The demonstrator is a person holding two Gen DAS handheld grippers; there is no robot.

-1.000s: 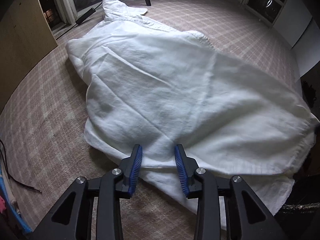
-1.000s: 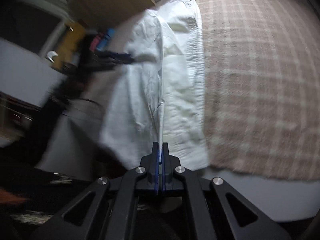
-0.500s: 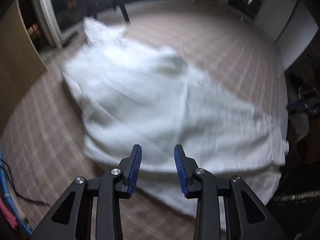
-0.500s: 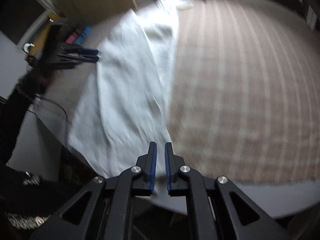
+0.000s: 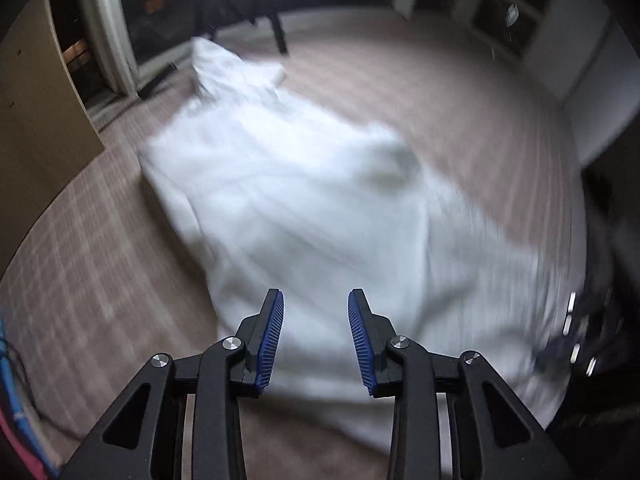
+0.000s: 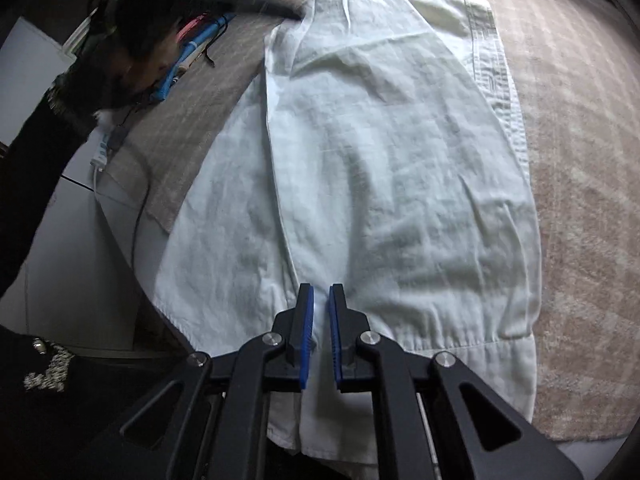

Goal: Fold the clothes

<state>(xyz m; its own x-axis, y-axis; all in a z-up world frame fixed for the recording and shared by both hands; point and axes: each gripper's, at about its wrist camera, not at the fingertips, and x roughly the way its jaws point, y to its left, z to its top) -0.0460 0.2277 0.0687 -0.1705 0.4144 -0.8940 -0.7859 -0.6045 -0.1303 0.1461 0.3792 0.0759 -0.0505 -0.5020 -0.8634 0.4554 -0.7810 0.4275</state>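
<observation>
A white button-up shirt point(image 5: 320, 216) lies flat on a plaid cloth-covered surface point(image 5: 92, 264), collar at the far end. My left gripper point(image 5: 316, 300) is open and empty above the shirt's near side edge; this view is blurred by motion. In the right wrist view the shirt point(image 6: 384, 168) is folded lengthwise, one side laid over the middle. My right gripper point(image 6: 321, 292) hovers over the hem end with its jaws slightly apart and nothing between them. The other gripper point(image 6: 256, 2) shows as a dark blur at the far left.
Blue and pink items point(image 6: 192, 52) and a dark cable point(image 6: 140, 208) lie on the surface's left edge. A wooden panel point(image 5: 36, 128) stands at the left, dark furniture legs point(image 5: 280, 36) beyond the collar. The plaid surface point(image 6: 580, 160) extends right of the shirt.
My right gripper has let go of the shirt edge it was pinching and opened a little; the fold now lies flat. My left gripper has lifted away, still open.
</observation>
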